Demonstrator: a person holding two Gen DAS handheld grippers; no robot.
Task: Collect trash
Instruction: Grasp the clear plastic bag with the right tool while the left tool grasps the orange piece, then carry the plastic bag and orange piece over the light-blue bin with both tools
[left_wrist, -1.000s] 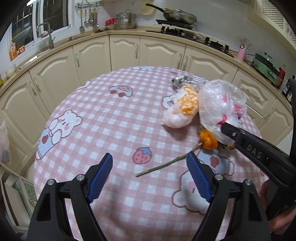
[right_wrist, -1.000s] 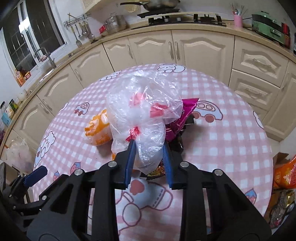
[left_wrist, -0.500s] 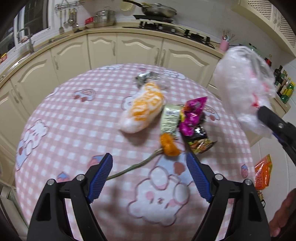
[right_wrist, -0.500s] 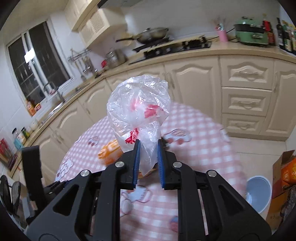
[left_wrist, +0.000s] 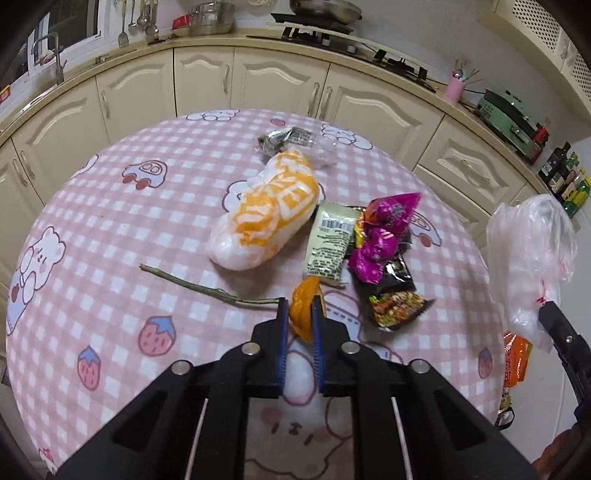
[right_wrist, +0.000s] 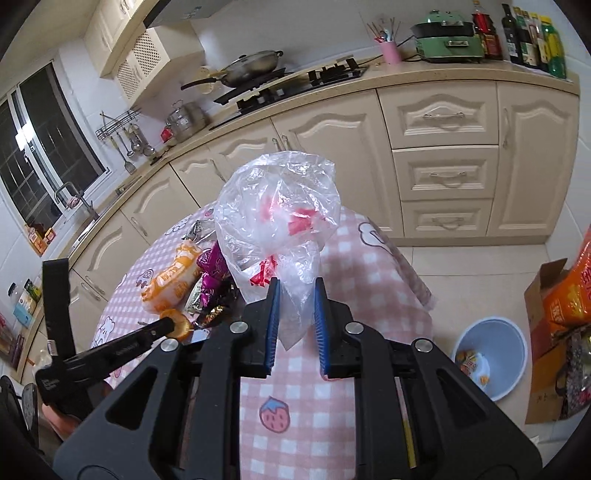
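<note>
My left gripper is shut on an orange peel at the near side of the pink checked table. A green stem lies beside the peel. My right gripper is shut on a clear plastic bag with red print, held in the air past the table's right edge; the bag also shows in the left wrist view. An orange-and-white bag, a pale green packet, a magenta wrapper, a dark snack wrapper and a silver wrapper lie on the table.
A light blue bin with some trash in it stands on the floor at the right. A cardboard box with orange packs stands beside it. Cream kitchen cabinets curve around the table.
My left gripper has closed on the orange peel. My right gripper has carried the plastic bag up and off the table to the right, and the blue bin has come into view.
</note>
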